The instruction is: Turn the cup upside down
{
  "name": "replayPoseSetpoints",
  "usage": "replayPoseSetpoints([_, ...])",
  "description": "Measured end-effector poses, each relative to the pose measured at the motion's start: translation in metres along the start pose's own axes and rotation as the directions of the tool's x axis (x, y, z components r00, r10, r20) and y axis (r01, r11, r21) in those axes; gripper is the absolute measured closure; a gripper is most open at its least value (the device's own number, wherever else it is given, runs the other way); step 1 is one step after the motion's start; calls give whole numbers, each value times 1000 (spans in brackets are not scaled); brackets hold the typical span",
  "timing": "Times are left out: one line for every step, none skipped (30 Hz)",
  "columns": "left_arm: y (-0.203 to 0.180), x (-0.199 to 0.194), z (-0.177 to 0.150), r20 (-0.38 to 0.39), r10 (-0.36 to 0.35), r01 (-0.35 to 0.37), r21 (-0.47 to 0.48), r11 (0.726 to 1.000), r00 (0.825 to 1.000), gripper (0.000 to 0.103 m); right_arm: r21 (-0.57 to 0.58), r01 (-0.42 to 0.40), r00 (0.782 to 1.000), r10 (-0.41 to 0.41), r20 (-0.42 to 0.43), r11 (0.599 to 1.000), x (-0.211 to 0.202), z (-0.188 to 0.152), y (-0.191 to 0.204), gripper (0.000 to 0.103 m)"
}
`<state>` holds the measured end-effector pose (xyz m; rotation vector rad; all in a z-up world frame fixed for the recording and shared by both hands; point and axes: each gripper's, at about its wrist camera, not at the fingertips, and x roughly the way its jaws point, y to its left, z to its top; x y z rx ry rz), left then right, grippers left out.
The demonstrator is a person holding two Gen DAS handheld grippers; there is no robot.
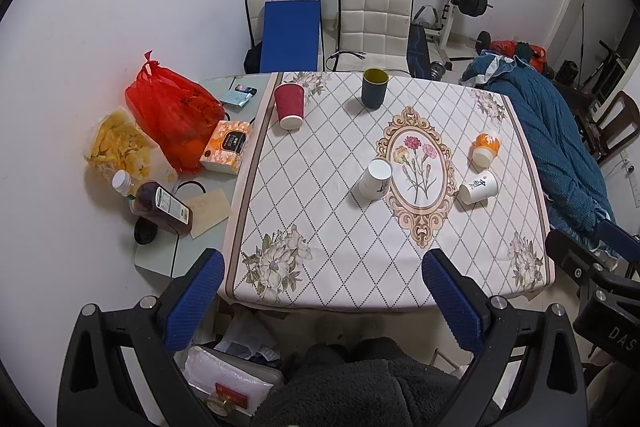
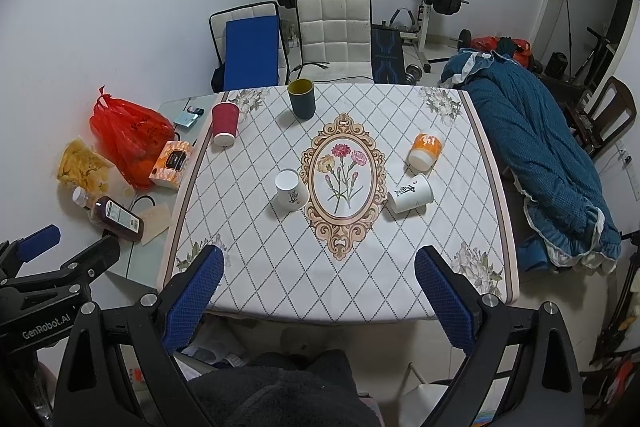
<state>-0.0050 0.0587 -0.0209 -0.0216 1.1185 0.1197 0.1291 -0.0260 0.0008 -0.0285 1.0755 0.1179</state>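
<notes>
Both claws hang short of the near edge of the tabletop, above someone's dark fleece lap; the left claw has its blue-padded fingers spread wide with nothing between them, and the right claw is spread just as wide and just as empty. On the white diamond-patterned tablecloth five cups sit well apart; a dark green cup with a yellow inside stands upright at the far edge, mouth up; a red ribbed paper cup stands inverted near the far left corner; a white paper cup stands base up just left of the floral medallion; an orange-and-white paper cup and a white paper cup with black characters sit to the right, near each other, both apparently base up. Left of the cloth lie a red plastic bag and an orange tissue box.
</notes>
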Motion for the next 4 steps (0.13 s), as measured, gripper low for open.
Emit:
replayPoseSetpoints([0,-1,-1,1,2,-2,0,1000,1000,2,-1,0,1000,0,-1,1000,-1,-2,0,5])
replayPoseSetpoints([-1,-2,-2,3,4,-4,-1,1000,1000,2,-3,-2,1000,2,-1,1000,-1,-3,0,5])
replayPoseSetpoints([-1,-4,-4,5,2,-2,-1,1000,1000,2,-4,-3,1000,3,-2,1000,-3,-5,0,5])
replayPoseSetpoints([-1,-4,-4,3,2,-2,-1,1000,1000,2,-6,-2,1000,2,-2,1000,-4,-6,0,5])
